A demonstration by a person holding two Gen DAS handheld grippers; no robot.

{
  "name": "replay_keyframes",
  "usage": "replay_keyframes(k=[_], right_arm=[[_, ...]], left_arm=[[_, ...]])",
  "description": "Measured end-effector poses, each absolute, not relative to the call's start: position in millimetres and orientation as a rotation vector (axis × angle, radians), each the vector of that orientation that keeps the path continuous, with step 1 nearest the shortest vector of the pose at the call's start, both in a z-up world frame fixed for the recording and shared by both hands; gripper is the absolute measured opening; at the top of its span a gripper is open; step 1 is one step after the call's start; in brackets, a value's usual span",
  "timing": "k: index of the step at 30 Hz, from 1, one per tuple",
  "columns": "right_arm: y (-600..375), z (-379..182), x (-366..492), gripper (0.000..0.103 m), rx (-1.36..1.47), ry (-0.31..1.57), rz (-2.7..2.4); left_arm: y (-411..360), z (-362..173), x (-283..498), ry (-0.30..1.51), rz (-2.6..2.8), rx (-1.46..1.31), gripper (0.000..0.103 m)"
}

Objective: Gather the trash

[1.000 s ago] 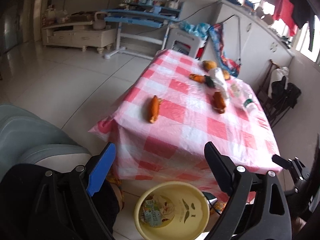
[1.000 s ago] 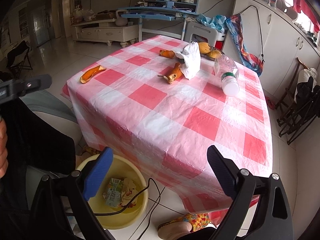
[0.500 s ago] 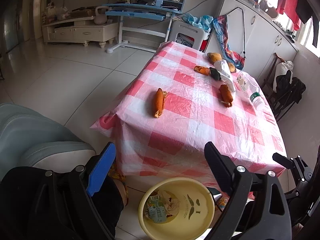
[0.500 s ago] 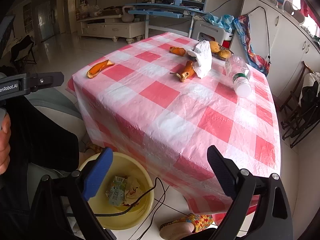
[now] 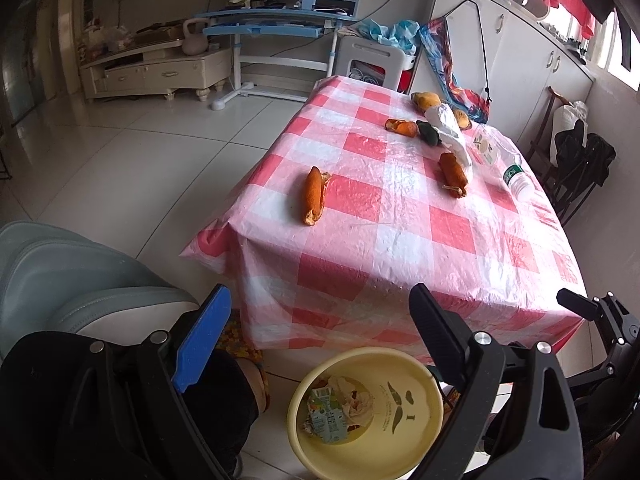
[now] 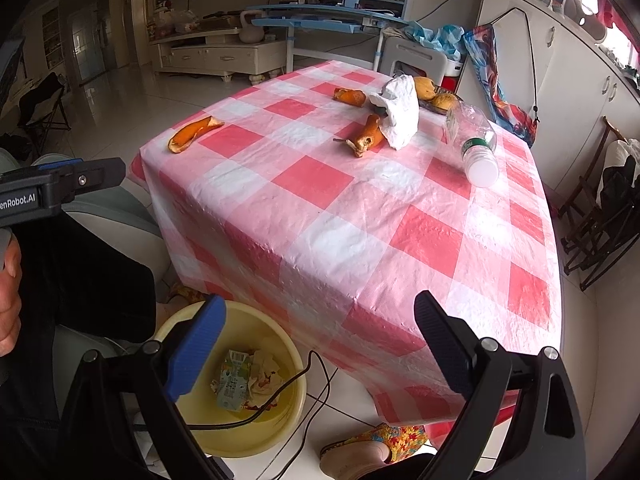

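A yellow bin (image 5: 420,408) (image 6: 288,360) stands on the floor by the table's near edge, with a carton and crumpled paper inside. On the pink checked tablecloth (image 5: 400,216) (image 6: 360,208) lie an orange peel (image 5: 314,195) (image 6: 194,134), a second peel (image 5: 453,174) (image 6: 368,136), a third peel (image 5: 400,126) (image 6: 350,97), a white plastic bag (image 5: 450,130) (image 6: 398,112) and an empty plastic bottle (image 5: 504,162) (image 6: 474,142). My left gripper (image 5: 320,320) is open and empty above the bin. My right gripper (image 6: 320,332) is open and empty beside the bin.
Whole fruit (image 6: 434,94) sits at the table's far end. A grey seat (image 5: 60,272) is at the left. A black cable (image 6: 280,404) runs into the bin. A slippered foot (image 6: 372,446) is under the table. Dark chairs (image 6: 600,232) stand at the right.
Both grippers have risen and tilted toward the table, so the tabletop trash looks nearer and the bin sits lower in view. Both stay open and empty.
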State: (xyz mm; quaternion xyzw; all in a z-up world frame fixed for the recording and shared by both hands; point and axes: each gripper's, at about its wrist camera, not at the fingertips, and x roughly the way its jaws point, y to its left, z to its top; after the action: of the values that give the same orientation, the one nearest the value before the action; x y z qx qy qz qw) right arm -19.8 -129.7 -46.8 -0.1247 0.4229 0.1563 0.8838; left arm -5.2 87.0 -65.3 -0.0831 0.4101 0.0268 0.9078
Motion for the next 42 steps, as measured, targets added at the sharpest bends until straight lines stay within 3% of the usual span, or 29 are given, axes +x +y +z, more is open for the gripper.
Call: replay_keyframes(k=[21,28,35,42], right_arm=[[-124,-52,-20,0.091,-0.280,0.885,0.334],[-127,-26,-17,0.091,-0.226,0.780,0.347],[-147,-21,42,0.091,-0.029,0.817,0.325],[-136,-42,116,0.068,0.053,0.907,0.324]], left_arm=[[86,-66,-2,0.856,0.057,-0.177,0.089],[94,-55,44,0.908,0.094,-0.140,0.089],[94,-68,94,0.988,0.085,-0.094,0.089],[98,-70,126,1.010,0.086,-0.110,0.089]])
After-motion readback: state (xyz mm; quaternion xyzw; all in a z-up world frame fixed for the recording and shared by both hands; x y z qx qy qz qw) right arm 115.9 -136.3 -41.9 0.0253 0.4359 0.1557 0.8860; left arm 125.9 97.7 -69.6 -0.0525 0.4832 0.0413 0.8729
